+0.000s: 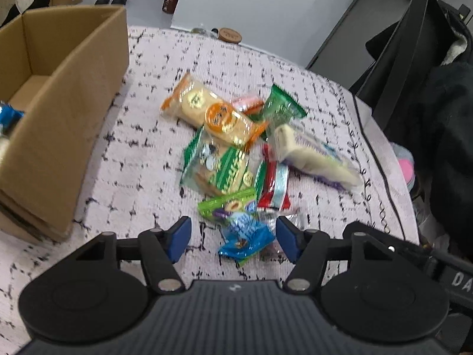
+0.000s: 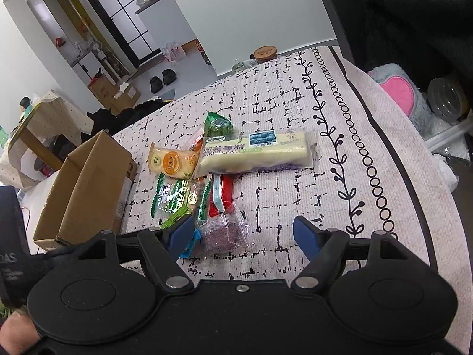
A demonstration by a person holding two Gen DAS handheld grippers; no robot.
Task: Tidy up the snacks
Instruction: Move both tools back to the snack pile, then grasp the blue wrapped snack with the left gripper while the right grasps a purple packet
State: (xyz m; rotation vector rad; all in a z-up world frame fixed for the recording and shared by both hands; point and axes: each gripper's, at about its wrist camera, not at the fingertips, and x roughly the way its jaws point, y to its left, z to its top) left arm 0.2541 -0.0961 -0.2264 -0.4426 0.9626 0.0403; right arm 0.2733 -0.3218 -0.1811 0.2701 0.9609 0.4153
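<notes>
Snack pile sits mid-table on the patterned cloth (image 2: pixel 295 94), w/ the cardboard box (image 1: pixel 74 88) off to its left, flaps up; something blue shows inside at the box's near corner, too cropped to ID.

Left gripper (image 1: pixel 233 238): fingers apart, straddling a blue packet (image 1: pixel 246 241) at the pile's near edge, pads not touching it as far as the blur lets me tell. Just past it, a lime-green packet (image 1: pixel 226 204), then a green-and-clear cracker pack (image 1: pixel 218 168), a red-and-white wrapper (image 1: pixel 273 186) beside that.

Right gripper (image 2: pixel 245 235): fingers apart too, holding nothing; a clear pack of purple snacks (image 2: pixel 224 232) lies between them, nearer the left finger.

Farther back: long pale cake bar (image 2: pixel 254 155) lying crosswise, orange cookie pack (image 2: pixel 173 162) to its left, dark green packet (image 2: pixel 218 125) behind.
</notes>
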